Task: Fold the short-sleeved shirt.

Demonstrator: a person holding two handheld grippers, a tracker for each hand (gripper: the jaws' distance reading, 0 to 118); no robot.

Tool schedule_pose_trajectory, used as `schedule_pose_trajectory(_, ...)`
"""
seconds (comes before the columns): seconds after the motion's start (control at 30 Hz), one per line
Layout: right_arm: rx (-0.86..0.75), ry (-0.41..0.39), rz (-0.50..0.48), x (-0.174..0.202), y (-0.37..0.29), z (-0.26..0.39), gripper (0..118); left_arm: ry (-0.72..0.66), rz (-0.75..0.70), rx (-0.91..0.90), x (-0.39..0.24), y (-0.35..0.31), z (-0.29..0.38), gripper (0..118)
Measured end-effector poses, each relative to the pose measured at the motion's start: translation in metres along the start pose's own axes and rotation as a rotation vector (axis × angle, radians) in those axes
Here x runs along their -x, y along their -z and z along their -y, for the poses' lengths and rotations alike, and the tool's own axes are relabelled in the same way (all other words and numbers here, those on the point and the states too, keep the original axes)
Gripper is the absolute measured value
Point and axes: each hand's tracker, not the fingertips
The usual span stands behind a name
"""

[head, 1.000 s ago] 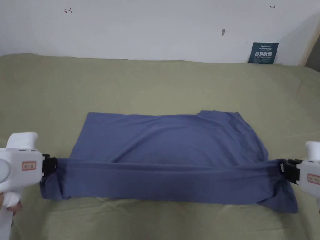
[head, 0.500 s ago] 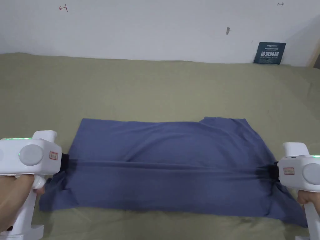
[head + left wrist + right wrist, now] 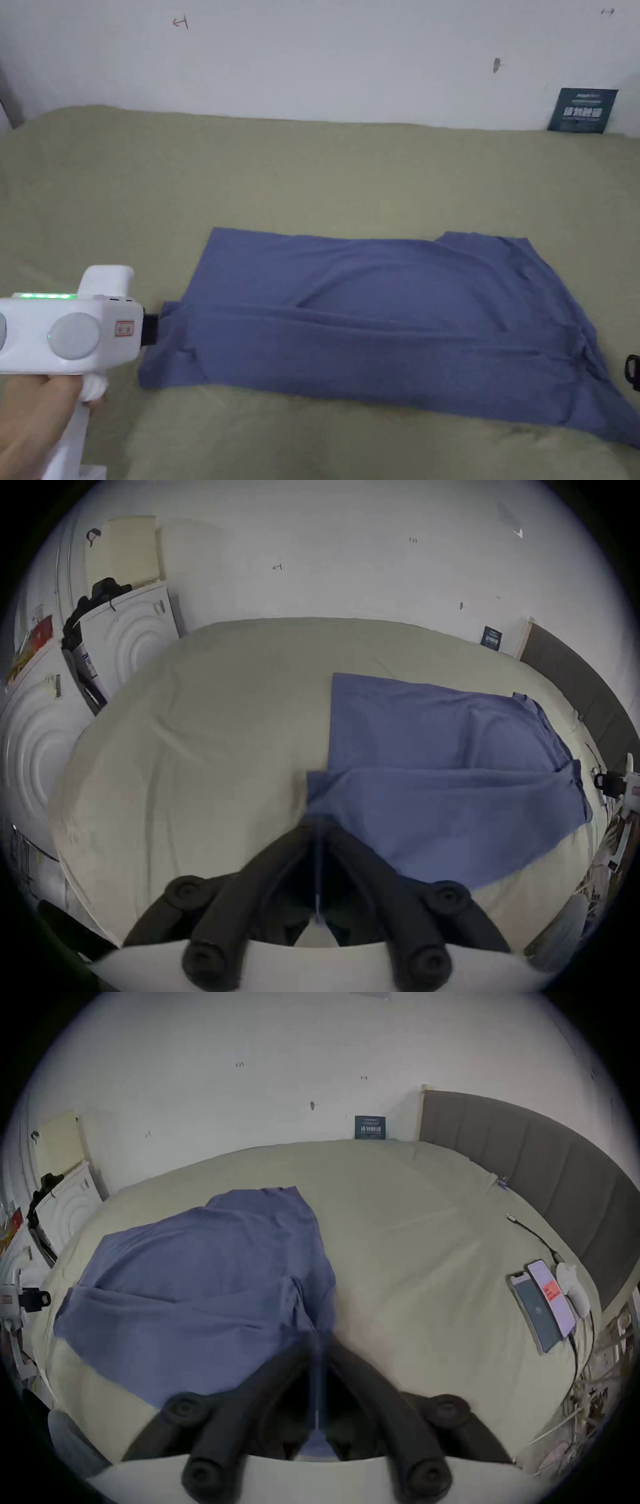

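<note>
Since the earlier frame the near strip of the blue shirt (image 3: 387,325), which hung stretched between the tools, has come down and now lies flat as a folded band over the rest. On the left, a hand (image 3: 28,415) holds the left tool (image 3: 152,328) at the shirt's left edge; in its own view its jaws (image 3: 318,830) meet with a thin strip of blue cloth between them. The shirt lies spread across the olive bed (image 3: 312,169). At the right edge, the right tool (image 3: 318,1338) likewise has its jaws pressed together on shirt fabric
</note>
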Motion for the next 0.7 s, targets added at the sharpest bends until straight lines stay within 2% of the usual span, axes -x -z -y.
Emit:
schedule_pose_trajectory(0.03,0.036,0.001,-0.037,-0.001,-0.001,0.001,0,-0.008,0.038,0.035,0.0,-0.002,0.006,0)
schedule_pose_trajectory(0.2,0.051,-0.01,-0.026,-0.003,-0.009,0.012,0,0.003,0.007,0.06,-0.008,-0.006,0.022,1)
schedule_pose_trajectory(0.23,0.055,-0.007,-0.028,-0.003,-0.01,0.012,0,-0.008,0.007,0.067,-0.009,-0.004,0.023,26)
schedule_pose_trajectory(0.3,0.059,-0.01,-0.02,-0.006,-0.009,0.013,0,-0.011,0.029,0.125,-0.006,0.01,0.026,113)
schedule_pose_trajectory(0.33,0.059,-0.015,-0.014,-0.008,-0.009,0.013,0,-0.017,0.016,0.089,-0.01,0.011,0.028,116)
schedule_pose_trajectory(0.37,0.059,-0.014,-0.014,-0.01,-0.008,0.013,0,-0.017,-0.002,0.105,-0.012,0.018,0.027,112)
schedule_pose_trajectory(0.5,0.069,-0.016,-0.01,-0.008,-0.004,0.016,0,-0.017,-0.026,0.128,-0.019,0.033,0.025,110)
schedule_pose_trajectory(0.53,0.075,-0.021,-0.013,-0.007,-0.003,0.017,0,-0.018,-0.035,0.137,-0.019,0.035,0.025,101)
schedule_pose_trajectory(0.6,0.077,-0.027,-0.009,-0.006,-0.001,0.019,1,-0.003,-0.03,0.121,-0.021,0.031,0.027,55)
schedule_pose_trajectory(0.63,0.071,-0.029,0.003,-0.005,-0.001,0.019,16,0.012,-0.032,0.104,-0.022,0.027,0.025,41)
schedule_pose_trajectory(0.67,0.069,-0.023,-0.001,-0.006,0.0,0.018,48,0.022,-0.011,0.109,-0.022,0.028,0.024,23)
schedule_pose_trajectory(0.7,0.084,-0.011,-0.01,-0.008,0.006,0.017,90,0.015,0.004,0.106,-0.022,0.03,0.025,13)
